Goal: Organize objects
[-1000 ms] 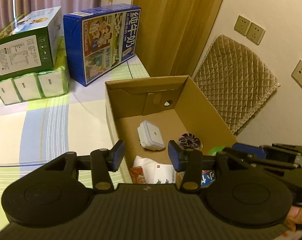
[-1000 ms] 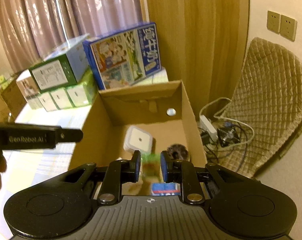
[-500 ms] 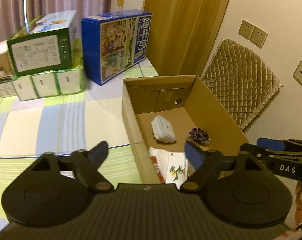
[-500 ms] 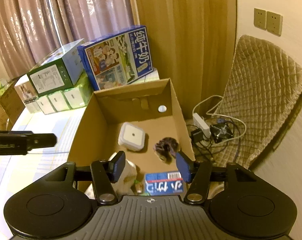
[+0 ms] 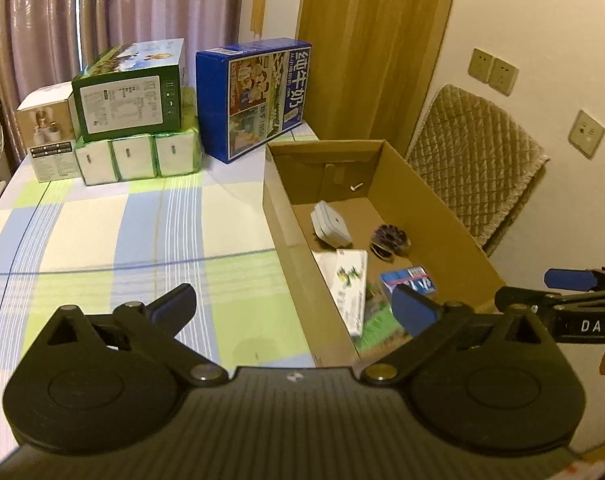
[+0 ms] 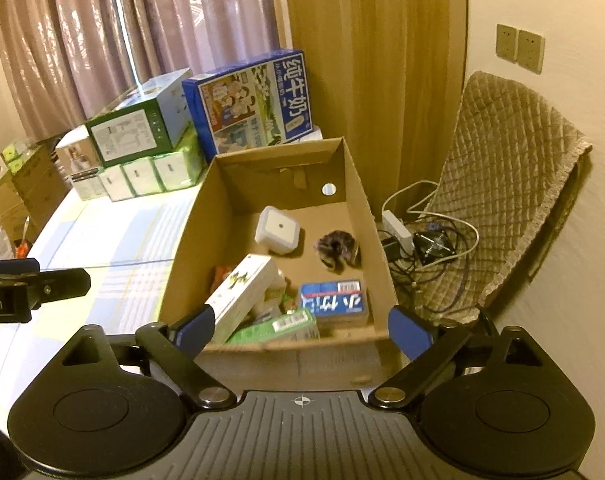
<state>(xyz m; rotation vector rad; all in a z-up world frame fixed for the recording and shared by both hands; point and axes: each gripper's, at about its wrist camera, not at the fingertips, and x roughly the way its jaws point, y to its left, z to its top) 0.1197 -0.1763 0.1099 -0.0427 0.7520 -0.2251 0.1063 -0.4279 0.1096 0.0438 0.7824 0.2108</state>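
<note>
Both grippers drawn back, fingers spread wide and empty, green box point(image 6: 276, 326) in carton point(image 6: 356, 184) below right gripper point(image 6: 300, 332)

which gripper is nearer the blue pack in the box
Right. The right gripper hangs open just past the box's near end by the blue pack; the left gripper is over the table.

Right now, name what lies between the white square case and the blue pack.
In the right wrist view, bare box floor separates white case from blue pack.

The tablecloth point(image 5: 142, 240) lies bare up to stacked boxes point(image 5: 130, 120) at its far edge; the carton point(image 6: 358, 216) is open-topped, its near half cluttered.
</note>
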